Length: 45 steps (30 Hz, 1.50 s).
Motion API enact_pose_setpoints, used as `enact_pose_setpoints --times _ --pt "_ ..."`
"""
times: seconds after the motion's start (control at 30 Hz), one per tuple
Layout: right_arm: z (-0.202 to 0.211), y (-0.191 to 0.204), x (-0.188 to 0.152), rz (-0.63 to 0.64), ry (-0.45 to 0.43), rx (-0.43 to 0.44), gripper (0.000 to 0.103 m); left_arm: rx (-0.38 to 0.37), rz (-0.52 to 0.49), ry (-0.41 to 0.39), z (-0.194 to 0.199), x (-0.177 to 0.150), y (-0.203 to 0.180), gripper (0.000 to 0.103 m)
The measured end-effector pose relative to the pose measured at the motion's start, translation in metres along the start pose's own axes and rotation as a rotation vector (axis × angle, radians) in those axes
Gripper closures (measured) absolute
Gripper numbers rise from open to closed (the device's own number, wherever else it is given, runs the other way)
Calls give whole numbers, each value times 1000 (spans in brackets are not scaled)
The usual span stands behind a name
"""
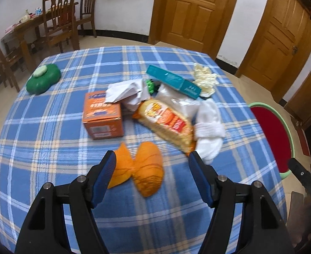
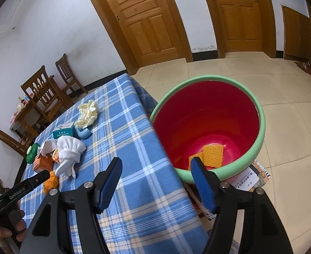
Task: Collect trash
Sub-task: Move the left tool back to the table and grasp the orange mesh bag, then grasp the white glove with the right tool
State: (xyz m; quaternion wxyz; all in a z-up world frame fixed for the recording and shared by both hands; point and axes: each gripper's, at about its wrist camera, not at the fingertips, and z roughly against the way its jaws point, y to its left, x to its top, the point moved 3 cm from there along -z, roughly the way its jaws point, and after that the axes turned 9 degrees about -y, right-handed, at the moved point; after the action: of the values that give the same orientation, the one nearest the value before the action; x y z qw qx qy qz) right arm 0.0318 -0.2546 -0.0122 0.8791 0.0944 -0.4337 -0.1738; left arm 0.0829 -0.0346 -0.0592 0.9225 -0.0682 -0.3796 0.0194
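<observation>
Orange peel (image 1: 138, 167) is lying nearest, just ahead of the left gripper (image 1: 152, 160), whose jaws are standing wide apart with nothing between them. Beyond it a snack wrapper (image 1: 166, 120), an orange carton (image 1: 102, 116), crumpled tissue (image 1: 123, 91), white socks (image 1: 208, 127), a teal box (image 1: 173, 81) and a pale glove (image 1: 204, 77) are waiting on the checked tablecloth (image 1: 49, 148). Off the table's edge, the right gripper (image 2: 155, 169) is hovering, jaws apart and empty, beside the red bin (image 2: 259, 144), which is holding only one orange scrap (image 2: 212, 155). Collection is barely begun, judging by this; nearly all the trash is left.
</observation>
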Motion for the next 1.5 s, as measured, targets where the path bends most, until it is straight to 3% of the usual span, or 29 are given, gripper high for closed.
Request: enact_pose_setpoints --times 0.43,0.67,0.83,0.93,1.5 --pt "-6 13 -5 26 28 2 33 33 26 59 -22 -16 20 32" --pt "-10 20 -7 42 40 8 33 25 10 36 -22 -16 20 33" --pt "-14 31 -7 60 51 19 33 -1 -6 23 -16 -19 16 58" --pt "-17 39 -6 79 54 30 33 -16 -8 24 -13 -20 15 68" --pt "-45 112 -4 183 100 152 32 -20 64 -87 22 2 46 70"
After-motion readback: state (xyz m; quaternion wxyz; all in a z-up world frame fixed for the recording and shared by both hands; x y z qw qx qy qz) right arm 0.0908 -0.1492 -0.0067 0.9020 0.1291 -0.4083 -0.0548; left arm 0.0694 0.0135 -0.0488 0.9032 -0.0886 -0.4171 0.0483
